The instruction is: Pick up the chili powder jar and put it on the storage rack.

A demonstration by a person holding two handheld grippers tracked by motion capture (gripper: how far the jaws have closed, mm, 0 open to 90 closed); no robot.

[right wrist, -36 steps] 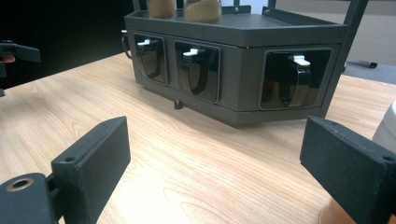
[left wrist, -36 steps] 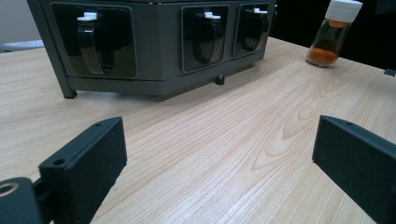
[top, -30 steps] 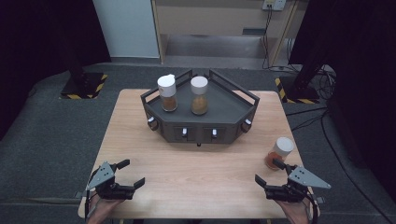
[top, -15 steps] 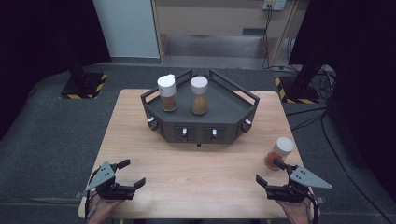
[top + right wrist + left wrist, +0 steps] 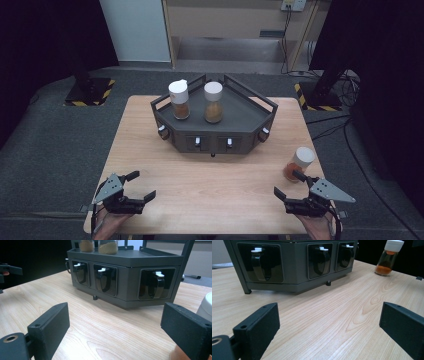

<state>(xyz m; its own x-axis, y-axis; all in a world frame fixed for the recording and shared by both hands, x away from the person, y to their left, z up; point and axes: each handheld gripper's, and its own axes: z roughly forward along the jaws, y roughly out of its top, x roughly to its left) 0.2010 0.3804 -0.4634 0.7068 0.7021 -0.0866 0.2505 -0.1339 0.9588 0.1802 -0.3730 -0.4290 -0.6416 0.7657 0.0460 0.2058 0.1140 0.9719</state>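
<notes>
Unmoved since a second ago: left black two-jaw gripper (image 5: 136, 188) and right black two-jaw gripper (image 5: 290, 186), both spread wide, grasping nothing, low over pale wooden table (image 5: 215, 180). Just beside right gripper, white-capped glass jar of orange powder (image 5: 298, 163). Farther back, dark grey angular metal rack (image 5: 215, 122) carrying two white-capped spice jars (image 5: 179, 99).

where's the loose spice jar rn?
High view: the spice jar stands upright on the table's right side, off the rack, just ahead of the open right gripper.

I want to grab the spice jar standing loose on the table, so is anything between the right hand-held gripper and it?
Nothing visible. The loose spice jar stands right beside the open right hand-held gripper, just past its outer jaw, with bare wooden table around them.
</notes>
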